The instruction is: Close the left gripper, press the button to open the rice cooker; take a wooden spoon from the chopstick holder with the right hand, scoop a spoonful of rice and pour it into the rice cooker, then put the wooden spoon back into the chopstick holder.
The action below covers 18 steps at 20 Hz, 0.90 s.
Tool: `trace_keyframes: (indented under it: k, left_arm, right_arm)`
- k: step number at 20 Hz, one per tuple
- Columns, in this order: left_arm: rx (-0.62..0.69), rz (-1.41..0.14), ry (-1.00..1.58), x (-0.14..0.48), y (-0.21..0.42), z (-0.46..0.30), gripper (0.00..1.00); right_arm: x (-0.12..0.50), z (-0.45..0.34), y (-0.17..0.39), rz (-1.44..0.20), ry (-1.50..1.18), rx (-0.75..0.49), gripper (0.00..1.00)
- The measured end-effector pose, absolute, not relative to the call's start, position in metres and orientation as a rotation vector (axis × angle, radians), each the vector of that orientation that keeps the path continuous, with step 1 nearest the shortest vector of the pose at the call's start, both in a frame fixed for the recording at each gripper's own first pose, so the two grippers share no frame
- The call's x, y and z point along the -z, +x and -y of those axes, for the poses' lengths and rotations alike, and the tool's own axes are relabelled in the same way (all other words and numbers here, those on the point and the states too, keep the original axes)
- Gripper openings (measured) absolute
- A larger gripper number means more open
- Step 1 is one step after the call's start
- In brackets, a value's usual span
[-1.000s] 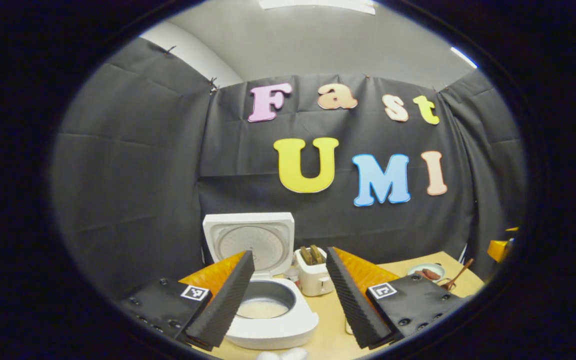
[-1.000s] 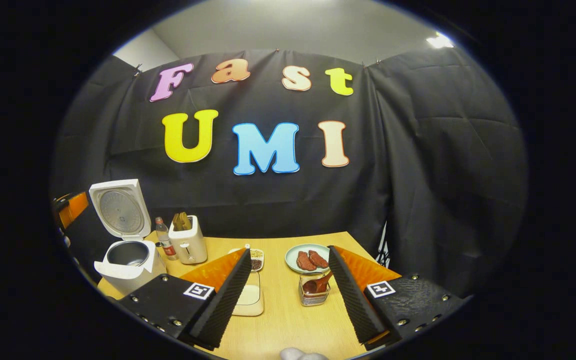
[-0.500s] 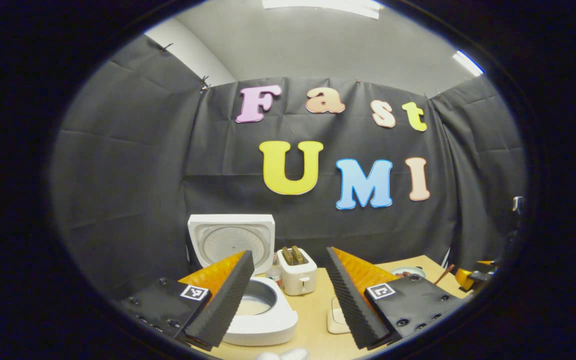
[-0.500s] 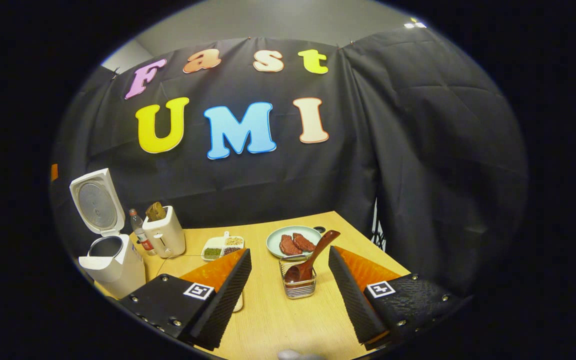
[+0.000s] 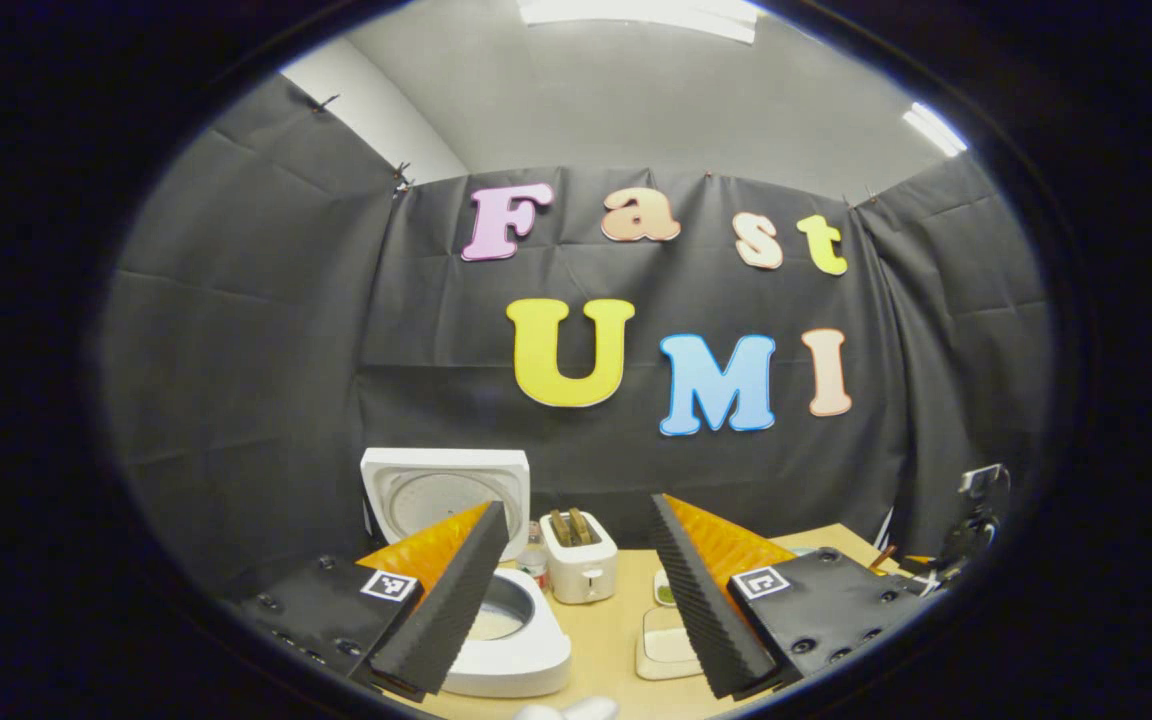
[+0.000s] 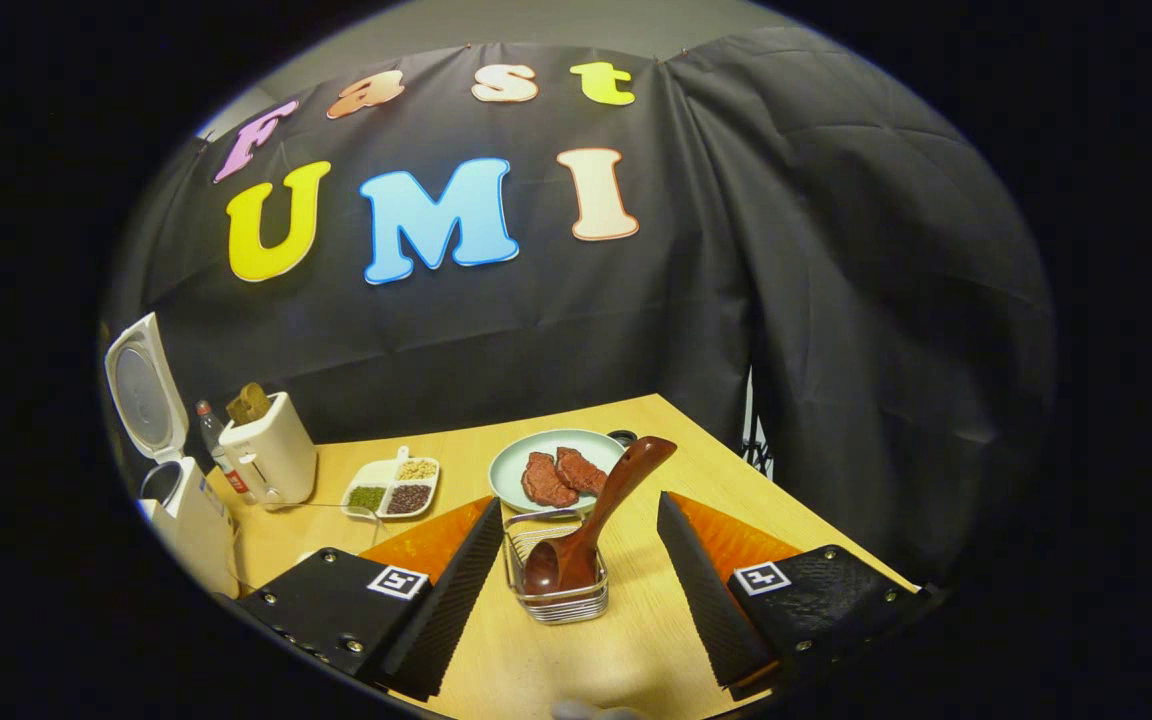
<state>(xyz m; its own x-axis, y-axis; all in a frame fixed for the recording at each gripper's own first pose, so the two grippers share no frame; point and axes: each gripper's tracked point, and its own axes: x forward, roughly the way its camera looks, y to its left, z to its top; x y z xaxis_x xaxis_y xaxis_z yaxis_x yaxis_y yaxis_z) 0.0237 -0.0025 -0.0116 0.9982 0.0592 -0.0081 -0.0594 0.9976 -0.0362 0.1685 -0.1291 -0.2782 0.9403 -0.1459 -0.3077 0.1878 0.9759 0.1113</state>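
Right now your right gripper (image 6: pixel 576 580) is spread wide, with nothing between its fingers. It hangs over the table (image 6: pixel 696 470), and the chopstick holder (image 6: pixel 556 570) (a small wire basket) sits just ahead, in the gap between the two fingers. Your wooden spoon (image 6: pixel 591 535) stands in that holder, bowl down, with its handle leaning up and to the right. Behind it is a plate (image 6: pixel 511 470) with two pieces of meat, and a small tray of beans (image 6: pixel 391 488) lies to its left.

Your left gripper (image 5: pixel 576 590) is spread wide too, and holds nothing. The rice cooker (image 5: pixel 511 650) sits beside its left finger, with the lid (image 5: pixel 441 495) standing up, so the pot is open. A toaster (image 5: pixel 578 560) stands just to the right of the cooker.
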Motion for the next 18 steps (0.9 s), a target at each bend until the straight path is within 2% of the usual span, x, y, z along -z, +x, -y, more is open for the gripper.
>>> trace_keyframes:
  k: [7, 15, 16, 17, 18]
  left_arm:
    - [-0.094, -0.003, -0.015, 0.006, 0.028, 0.005, 0.97]
    - [-0.119, 0.000, 0.014, 0.002, 0.039, 0.002, 0.98]
    - [-0.119, 0.003, 0.027, 0.000, 0.039, 0.002, 0.96]
    - [-0.119, 0.005, 0.032, 0.001, 0.039, 0.003, 0.97]
    - [-0.119, 0.006, 0.034, 0.001, 0.039, 0.004, 0.98]
  right_arm:
    - [0.317, 0.145, 0.231, -0.343, 0.210, 0.188, 0.95]
    - [0.325, 0.155, 0.257, -0.347, 0.226, 0.191, 0.96]
    - [0.324, 0.154, 0.256, -0.348, 0.232, 0.182, 0.94]
    - [0.325, 0.155, 0.257, -0.357, 0.232, 0.178, 0.82]
    - [0.326, 0.160, 0.254, -0.363, 0.229, 0.200, 0.59]
